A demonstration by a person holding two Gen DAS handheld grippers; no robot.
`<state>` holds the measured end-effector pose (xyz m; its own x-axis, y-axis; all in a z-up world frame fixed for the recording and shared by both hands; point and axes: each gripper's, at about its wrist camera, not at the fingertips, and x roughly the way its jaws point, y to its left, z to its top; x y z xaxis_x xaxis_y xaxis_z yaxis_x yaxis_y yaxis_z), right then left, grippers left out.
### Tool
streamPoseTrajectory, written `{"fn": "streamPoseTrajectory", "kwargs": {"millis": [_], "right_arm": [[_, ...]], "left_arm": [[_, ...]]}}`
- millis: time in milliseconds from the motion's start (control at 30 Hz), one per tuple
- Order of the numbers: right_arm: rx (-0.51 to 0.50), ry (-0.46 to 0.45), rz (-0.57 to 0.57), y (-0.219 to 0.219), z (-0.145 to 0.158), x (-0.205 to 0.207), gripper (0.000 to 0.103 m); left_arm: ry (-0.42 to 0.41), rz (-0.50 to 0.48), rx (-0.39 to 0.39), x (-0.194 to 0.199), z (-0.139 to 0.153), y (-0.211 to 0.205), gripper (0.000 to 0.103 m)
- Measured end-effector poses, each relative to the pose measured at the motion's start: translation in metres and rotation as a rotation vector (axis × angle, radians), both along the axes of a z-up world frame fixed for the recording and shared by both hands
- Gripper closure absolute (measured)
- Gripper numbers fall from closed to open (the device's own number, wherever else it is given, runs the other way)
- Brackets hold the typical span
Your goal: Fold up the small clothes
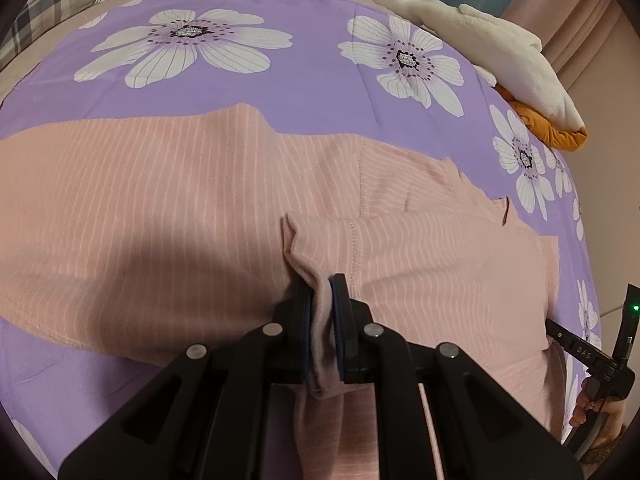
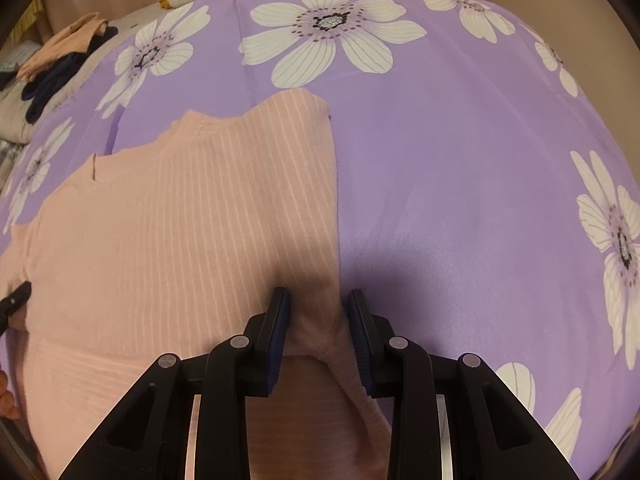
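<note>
A pink top with thin white stripes (image 1: 160, 208) lies spread on a purple flowered sheet (image 1: 312, 80). My left gripper (image 1: 322, 292) is shut on a pinched fold of the top's near edge, and the cloth hangs down between the pads. In the right wrist view the same pink top (image 2: 180, 220) lies left of centre. My right gripper (image 2: 318, 300) is open, with the top's right edge bunched between its spread fingers, and the pads do not press it. The right gripper's body (image 1: 592, 352) shows at the right edge of the left wrist view.
A white and orange plush toy (image 1: 500, 52) lies at the sheet's far right edge. A pile of pink and dark clothes (image 2: 60, 60) sits beyond the sheet's left side in the right wrist view. A plaid pillow (image 1: 44, 12) is at the far left. Bare purple sheet (image 2: 460, 200) lies right of the top.
</note>
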<state>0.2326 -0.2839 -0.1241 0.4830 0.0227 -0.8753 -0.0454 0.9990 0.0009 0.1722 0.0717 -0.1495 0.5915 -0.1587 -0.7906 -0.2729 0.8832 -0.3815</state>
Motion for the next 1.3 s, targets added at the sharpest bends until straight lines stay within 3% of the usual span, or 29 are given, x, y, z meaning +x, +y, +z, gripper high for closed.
{"fn": "streamPoseTrajectory", "kwargs": {"millis": [200, 533, 600, 700, 767, 867, 1000, 1067, 1200, 1300], "right_arm": [[-0.046, 0.018, -0.026, 0.006, 0.000, 0.003, 0.072], [-0.051, 0.052, -0.059, 0.005, 0.002, 0.007, 0.072], [-0.063, 0.082, -0.062, 0.004, 0.012, 0.006, 0.071], [-0.075, -0.005, -0.087, 0.002, 0.045, -0.009, 0.066], [-0.065, -0.052, -0.117, 0.000, 0.063, -0.023, 0.038], [0.044, -0.114, -0.107, 0.002, 0.092, -0.048, 0.032], [0.145, -0.174, -0.016, 0.024, 0.117, -0.080, 0.028], [0.166, -0.209, 0.031, 0.035, 0.126, -0.091, 0.019], [0.213, -0.255, 0.118, 0.057, 0.141, -0.106, 0.016], [0.191, -0.280, 0.149, 0.075, 0.143, -0.114, 0.016]], "left_arm": [[0.009, -0.001, -0.007, 0.001, 0.000, 0.001, 0.090], [0.056, 0.052, -0.089, 0.004, 0.004, 0.007, 0.091], [0.073, -0.022, -0.095, 0.001, 0.015, 0.005, 0.081], [-0.011, -0.026, -0.072, -0.023, 0.047, 0.010, 0.066], [-0.064, 0.010, -0.074, -0.042, 0.070, 0.018, 0.041], [-0.129, 0.028, -0.124, -0.072, 0.098, 0.029, 0.016], [-0.198, 0.093, -0.128, -0.111, 0.121, 0.042, 0.012], [-0.202, 0.146, -0.116, -0.124, 0.126, 0.054, 0.009], [-0.194, 0.282, -0.084, -0.151, 0.121, 0.085, 0.009], [-0.172, 0.356, -0.127, -0.163, 0.109, 0.109, 0.009]]}}
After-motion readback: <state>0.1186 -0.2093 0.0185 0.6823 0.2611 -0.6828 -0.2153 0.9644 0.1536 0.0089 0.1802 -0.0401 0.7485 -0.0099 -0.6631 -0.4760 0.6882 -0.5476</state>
